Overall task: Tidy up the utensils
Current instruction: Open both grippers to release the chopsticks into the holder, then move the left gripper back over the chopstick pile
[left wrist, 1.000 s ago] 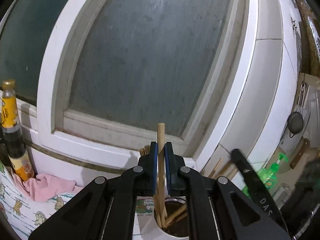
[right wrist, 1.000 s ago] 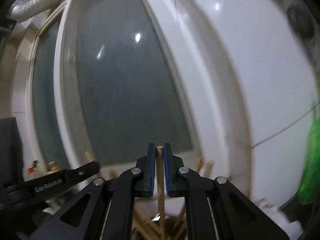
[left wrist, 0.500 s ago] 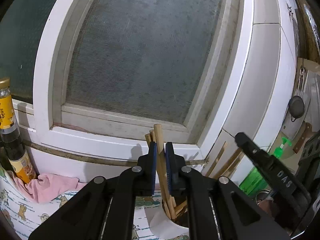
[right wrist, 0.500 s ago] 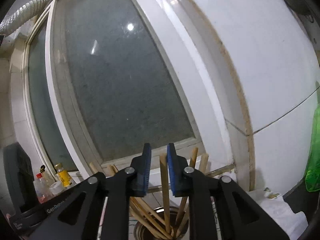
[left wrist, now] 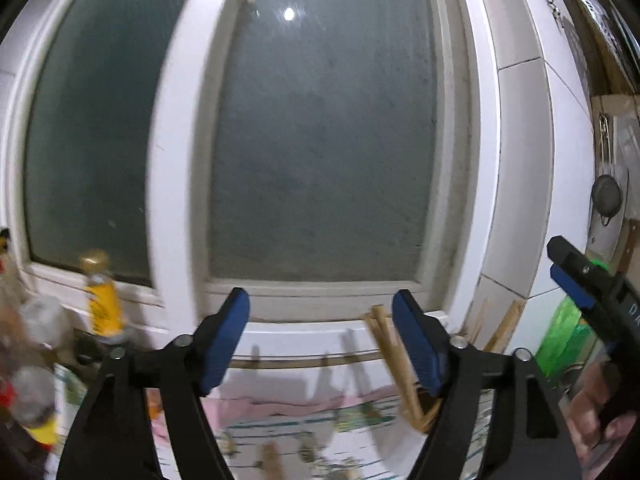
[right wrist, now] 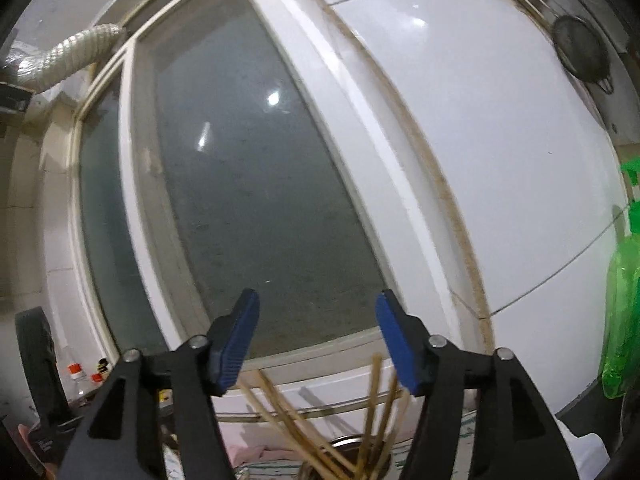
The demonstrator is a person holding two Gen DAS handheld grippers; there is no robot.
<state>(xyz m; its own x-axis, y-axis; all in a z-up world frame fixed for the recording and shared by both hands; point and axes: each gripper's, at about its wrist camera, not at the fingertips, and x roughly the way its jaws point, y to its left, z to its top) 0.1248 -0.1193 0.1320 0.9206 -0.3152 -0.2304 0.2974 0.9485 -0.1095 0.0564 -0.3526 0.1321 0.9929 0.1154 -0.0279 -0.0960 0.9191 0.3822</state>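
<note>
Chopsticks partly behind left gripper's right finger, lower ends hidden. Left edge blurred: bottles smeared, labels unreadable. Patterned cloth blurred too. Right view: holder mostly hidden by chopsticks, cut by bottom edge. Green bottle cut off at right edge.

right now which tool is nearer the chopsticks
Right. The right tool hangs open directly above the chopsticks; the left tool is open and offset, chopsticks behind its right finger.
</note>
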